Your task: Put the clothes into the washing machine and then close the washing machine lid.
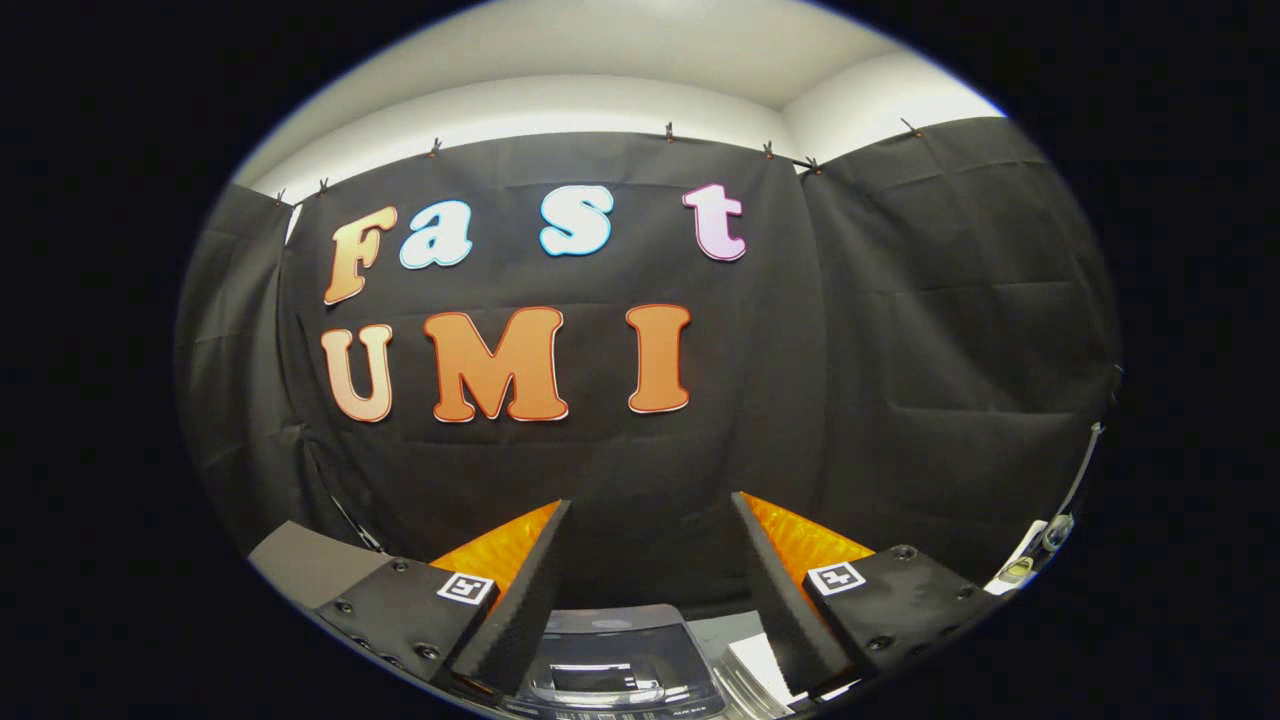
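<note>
My gripper (650, 510) is held high and faces the booth's black cloth wall. Its two fingers stand wide apart with nothing between them. Low down between the fingers, close under me, shows the top of the washing machine (610, 665), a dark glossy lid or panel with a grey rim. Whether that lid is up or down cannot be told from here. No clothes can be made out.
A grey flat surface (300, 560) lies beyond the left finger. A pale surface (750, 660) shows beside the machine near the right finger. At the far right hangs a small white object (1030, 560) by the cloth's edge.
</note>
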